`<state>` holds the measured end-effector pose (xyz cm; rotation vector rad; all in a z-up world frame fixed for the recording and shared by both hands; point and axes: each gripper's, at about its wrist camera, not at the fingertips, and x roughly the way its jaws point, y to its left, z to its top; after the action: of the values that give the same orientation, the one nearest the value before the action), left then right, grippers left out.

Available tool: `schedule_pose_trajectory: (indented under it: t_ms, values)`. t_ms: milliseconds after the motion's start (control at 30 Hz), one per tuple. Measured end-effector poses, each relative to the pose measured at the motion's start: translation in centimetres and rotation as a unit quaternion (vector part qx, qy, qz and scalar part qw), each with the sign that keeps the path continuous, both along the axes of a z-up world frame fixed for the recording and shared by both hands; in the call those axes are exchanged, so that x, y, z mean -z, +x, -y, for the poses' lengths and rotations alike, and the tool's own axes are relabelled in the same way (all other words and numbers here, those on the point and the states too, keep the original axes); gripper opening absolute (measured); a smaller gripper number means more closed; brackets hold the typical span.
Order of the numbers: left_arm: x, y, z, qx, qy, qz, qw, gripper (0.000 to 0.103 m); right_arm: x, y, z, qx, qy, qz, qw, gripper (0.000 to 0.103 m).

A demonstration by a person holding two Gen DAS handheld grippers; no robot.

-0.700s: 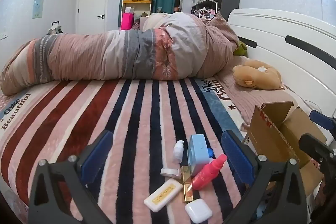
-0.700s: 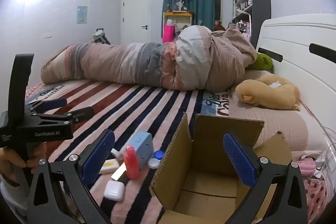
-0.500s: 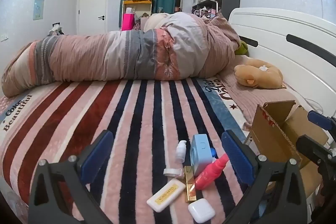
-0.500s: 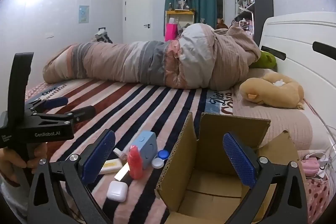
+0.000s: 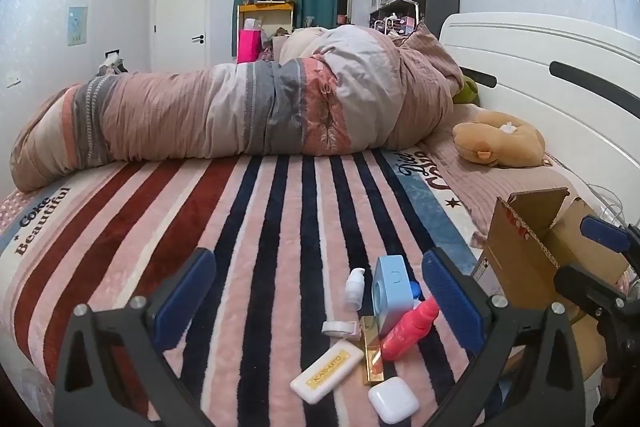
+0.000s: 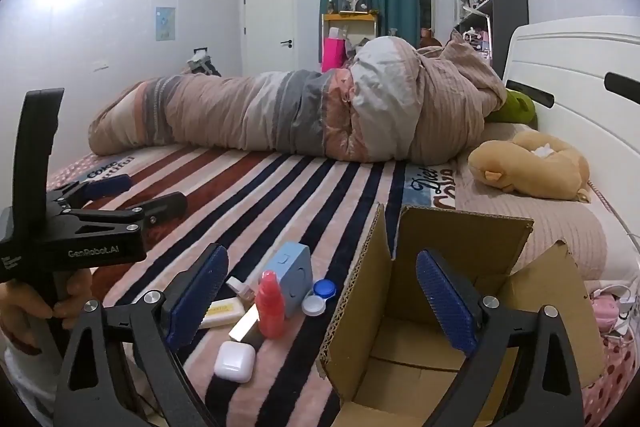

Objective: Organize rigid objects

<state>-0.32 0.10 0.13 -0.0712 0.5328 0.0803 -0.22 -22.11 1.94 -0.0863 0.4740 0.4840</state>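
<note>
the left gripper [image 5: 316, 295] is wide open and holds nothing, and so is the right gripper [image 6: 320, 293]. the red bottle [image 5: 408, 329], blue box [image 5: 392, 293] and white earbud case [image 5: 394, 405] lie together beside the open cardboard box [image 6: 436, 311], close enough to go in.

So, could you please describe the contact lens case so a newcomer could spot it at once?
Find the open cardboard box on the striped blanket. Just left of its flap, beside the light blue box, lies the contact lens case: the only twin-cup item, one cap blue, one white.
</note>
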Motion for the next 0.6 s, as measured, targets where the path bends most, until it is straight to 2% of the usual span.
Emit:
schedule_pose_trajectory:
  t_ms: [600]
  values:
    - [0.12,-0.02,0.02,0.0,0.001,0.001,1.0,0.103,0.36,-0.3,-0.14,-0.001,0.004,-0.003,1.0,0.095]
